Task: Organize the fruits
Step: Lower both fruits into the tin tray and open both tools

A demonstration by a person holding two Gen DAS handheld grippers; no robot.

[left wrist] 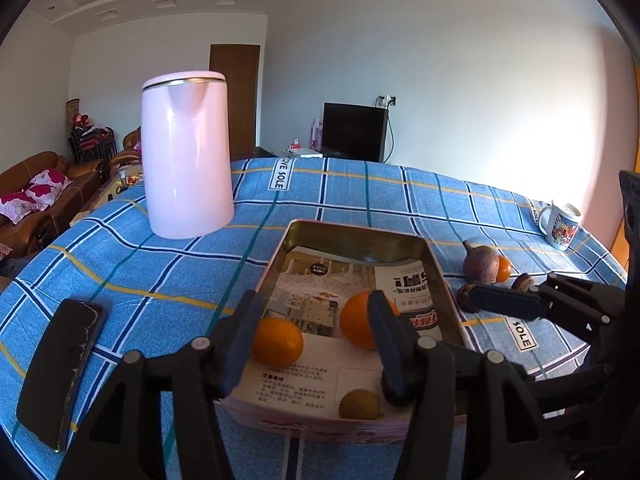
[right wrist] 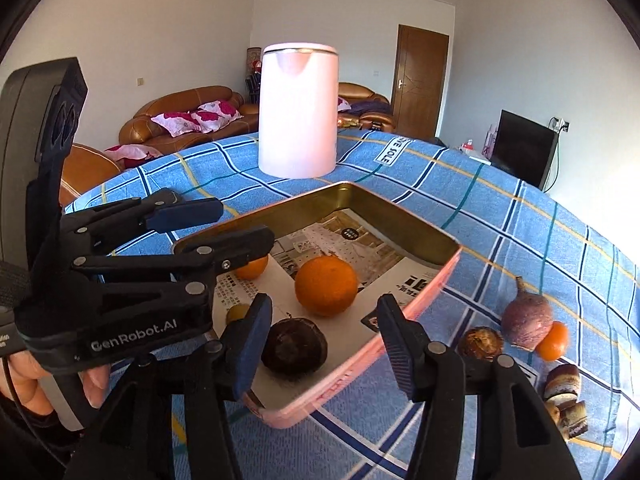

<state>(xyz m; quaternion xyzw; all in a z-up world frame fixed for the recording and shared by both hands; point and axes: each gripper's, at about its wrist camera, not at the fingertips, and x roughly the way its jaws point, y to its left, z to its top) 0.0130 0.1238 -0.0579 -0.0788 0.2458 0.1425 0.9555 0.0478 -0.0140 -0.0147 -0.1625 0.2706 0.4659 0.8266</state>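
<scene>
An open pink tin tray (left wrist: 436,276) (right wrist: 420,300), lined with printed paper, lies on the blue checked cloth. In it are a large orange (right wrist: 326,286) (left wrist: 356,320), a smaller orange (left wrist: 276,342), a small yellow-green fruit (left wrist: 359,404) and a dark brown round fruit (right wrist: 294,346). My left gripper (left wrist: 312,340) (right wrist: 246,224) is open over the tray's near end, the smaller orange resting beside its left pad. My right gripper (right wrist: 324,340) (left wrist: 508,300) is open above the tray's near corner, with the dark fruit close to its left finger and a gap on the other side.
On the cloth right of the tray lie a purple fruit (right wrist: 526,320), a small orange (right wrist: 554,340), a brown bulb (right wrist: 480,344) and striped brown pieces (right wrist: 564,384). A pink kettle (left wrist: 188,160) stands behind the tray, a phone (left wrist: 60,368) lies left, a mug (left wrist: 560,224) far right.
</scene>
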